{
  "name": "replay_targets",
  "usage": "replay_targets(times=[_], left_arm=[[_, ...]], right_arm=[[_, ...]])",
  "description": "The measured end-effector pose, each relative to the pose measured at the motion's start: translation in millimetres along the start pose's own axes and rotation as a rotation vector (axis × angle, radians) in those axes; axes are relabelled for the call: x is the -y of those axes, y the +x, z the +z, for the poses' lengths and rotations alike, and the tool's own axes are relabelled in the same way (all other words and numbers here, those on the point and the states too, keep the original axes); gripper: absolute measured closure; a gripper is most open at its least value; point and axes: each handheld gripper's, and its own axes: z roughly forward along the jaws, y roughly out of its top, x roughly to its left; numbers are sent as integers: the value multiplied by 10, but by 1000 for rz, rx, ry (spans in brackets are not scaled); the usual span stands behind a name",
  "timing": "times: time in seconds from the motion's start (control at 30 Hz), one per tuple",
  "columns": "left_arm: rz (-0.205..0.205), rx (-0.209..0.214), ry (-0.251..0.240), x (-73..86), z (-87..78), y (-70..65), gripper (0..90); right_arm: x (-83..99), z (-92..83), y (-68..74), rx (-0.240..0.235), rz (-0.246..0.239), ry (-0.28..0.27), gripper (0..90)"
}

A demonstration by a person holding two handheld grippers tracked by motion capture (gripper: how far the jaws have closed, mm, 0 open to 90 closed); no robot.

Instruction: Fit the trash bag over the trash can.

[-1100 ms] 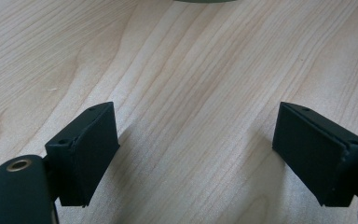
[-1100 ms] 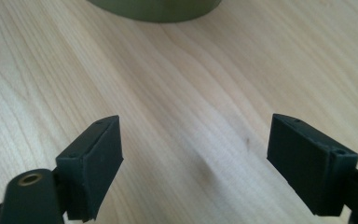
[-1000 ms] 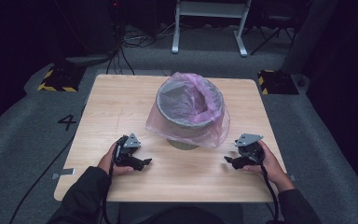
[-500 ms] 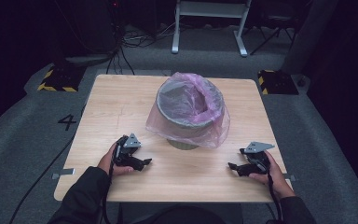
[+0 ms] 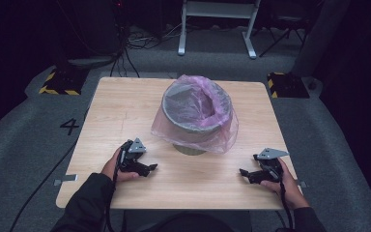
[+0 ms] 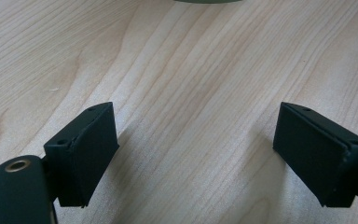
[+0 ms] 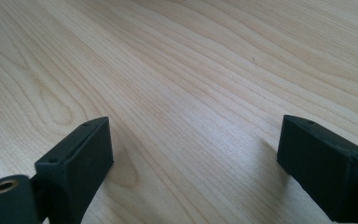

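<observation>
A person's left gripper [image 5: 147, 168] rests low on the wooden table [image 5: 121, 111], jaws spread wide with nothing but bare wood grain between them, as the left gripper view confirms. At centre stands a grey bin [image 5: 196, 107], upright, lined with a pink translucent bag [image 5: 207, 137] whose mouth is folded over the rim and drapes loosely down the outside, flaring out above the bin's dark base. The bin sits near the middle of the table, well apart from both hands. To the right, the right gripper [image 5: 245, 173] sits close to the table's near edge, its jaws just having opened further and holding nothing; only tabletop lies between them. Both tools point inward toward the bin. The bag looks already fitted, so this reads as a pause with hands set down, either the close of the lining job or a rest before tidying the skirt. Any further move would call for reaching forward and pinching thin, slippery film without tipping the bin.
</observation>
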Motion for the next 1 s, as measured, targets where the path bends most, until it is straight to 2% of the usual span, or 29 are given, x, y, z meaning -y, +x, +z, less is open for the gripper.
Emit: replay_targets(times=[0.4, 1.0], left_arm=[[8, -3, 0, -7, 5, 10, 132], [-1, -9, -2, -19, 19, 9, 131]], right_arm=[[-13, 15, -13, 1, 2, 1, 95], [-16, 18, -27, -2, -2, 2, 95]])
